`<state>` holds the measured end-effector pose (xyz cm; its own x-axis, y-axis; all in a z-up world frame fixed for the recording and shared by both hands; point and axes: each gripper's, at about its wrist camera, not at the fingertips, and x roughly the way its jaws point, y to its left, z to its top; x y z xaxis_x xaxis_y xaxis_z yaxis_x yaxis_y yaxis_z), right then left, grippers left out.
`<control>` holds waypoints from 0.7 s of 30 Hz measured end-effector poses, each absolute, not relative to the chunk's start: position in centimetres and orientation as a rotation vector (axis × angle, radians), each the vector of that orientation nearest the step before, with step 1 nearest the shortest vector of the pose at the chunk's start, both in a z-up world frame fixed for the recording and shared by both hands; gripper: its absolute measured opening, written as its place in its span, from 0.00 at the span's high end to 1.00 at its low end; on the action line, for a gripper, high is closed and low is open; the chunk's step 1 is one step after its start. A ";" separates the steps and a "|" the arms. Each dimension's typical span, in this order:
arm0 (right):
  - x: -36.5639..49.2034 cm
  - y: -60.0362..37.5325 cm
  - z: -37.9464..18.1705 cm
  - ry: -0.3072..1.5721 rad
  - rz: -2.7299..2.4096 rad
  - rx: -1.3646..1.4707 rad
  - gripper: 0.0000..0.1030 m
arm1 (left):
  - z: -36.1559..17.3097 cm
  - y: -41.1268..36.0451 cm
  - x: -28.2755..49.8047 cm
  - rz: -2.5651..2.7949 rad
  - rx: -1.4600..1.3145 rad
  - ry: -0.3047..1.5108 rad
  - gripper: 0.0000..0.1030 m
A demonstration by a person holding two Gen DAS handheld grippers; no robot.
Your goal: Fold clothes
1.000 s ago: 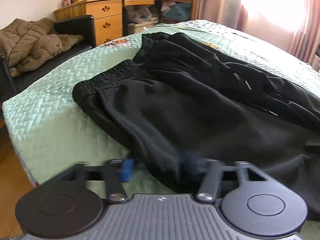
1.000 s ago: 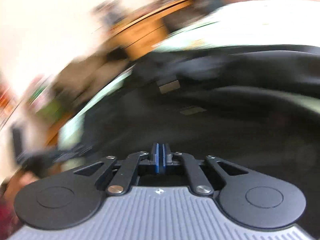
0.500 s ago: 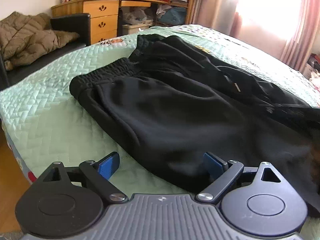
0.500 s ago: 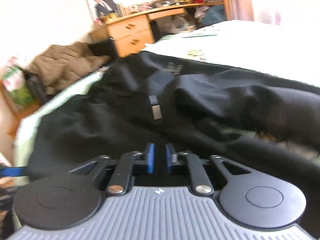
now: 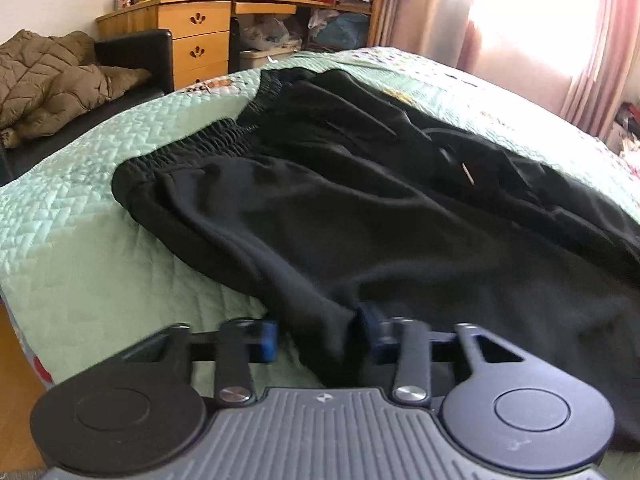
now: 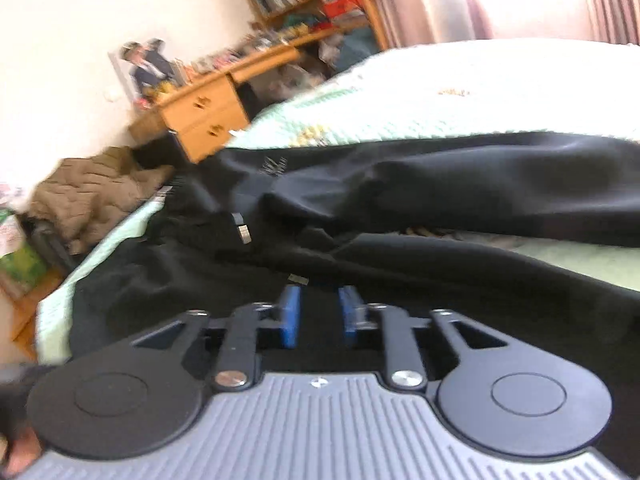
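Left gripper (image 5: 318, 338) is closing its blue pads around a bunched fold at the near edge of the black sweatpants (image 5: 360, 216), cloth between the jaws; the right-hand pad sits against the fabric, while the left one stands just off it, so the pinch is not yet complete. Right gripper (image 6: 318, 316) hovers low over another stretch of the same garment (image 6: 440, 184), its blue pads parted and opening, nothing caught between them. The sweatpants lie spread across a pale green quilted bedspread (image 5: 80, 216), elastic waistband (image 5: 192, 150) toward the far left edge of the bed and a drawstring with a pale tip (image 5: 467, 173) trailing over the cloth. Beyond the bed stand a wooden desk with drawers (image 5: 196, 44), a black sofa (image 5: 132, 50) heaped with a brown quilted coat (image 5: 48, 80), and pink curtains (image 5: 592, 60) at a bright window.
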<state>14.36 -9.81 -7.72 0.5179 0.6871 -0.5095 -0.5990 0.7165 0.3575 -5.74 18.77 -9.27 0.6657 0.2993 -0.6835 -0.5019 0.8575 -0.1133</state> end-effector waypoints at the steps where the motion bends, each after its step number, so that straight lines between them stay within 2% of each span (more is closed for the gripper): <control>1: 12.9 -11.9 -7.6 0.668 0.765 0.148 0.64 | -9.1 19.1 -5.7 0.463 -0.312 0.712 0.75; 4: 8.5 -18.3 -7.3 0.647 0.731 0.159 0.60 | -8.7 19.7 -5.3 0.464 -0.332 0.733 0.80; 6: 5.2 -21.7 -7.7 0.626 0.677 0.136 0.51 | -8.3 19.9 -4.8 0.472 -0.346 0.756 0.82; 8: 1.9 -25.1 -7.9 0.607 0.615 0.078 0.49 | -7.8 20.2 -4.1 0.482 -0.371 0.782 0.84; 11: -2.9 -26.5 -8.7 0.556 0.558 -0.193 0.48 | -6.3 21.2 -2.6 0.483 -0.443 0.808 0.85; 14: -6.5 -25.6 -10.2 0.495 0.542 -0.455 0.39 | -5.1 21.8 -0.8 0.488 -0.480 0.843 0.85; 16: -8.7 -25.0 -11.2 0.456 0.525 -0.620 0.37 | -4.8 21.9 0.2 0.498 -0.479 0.868 0.85; 21: -6.0 -26.8 -11.9 0.500 0.404 -0.524 0.37 | -5.4 21.0 -0.6 0.529 -0.420 0.899 0.85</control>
<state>-5.99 -26.79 -11.92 0.8051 0.2358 -0.5443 -0.4830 0.7932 -0.3708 -0.56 21.01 -5.44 0.5111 0.2545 -0.8210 -0.5941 0.7948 -0.1235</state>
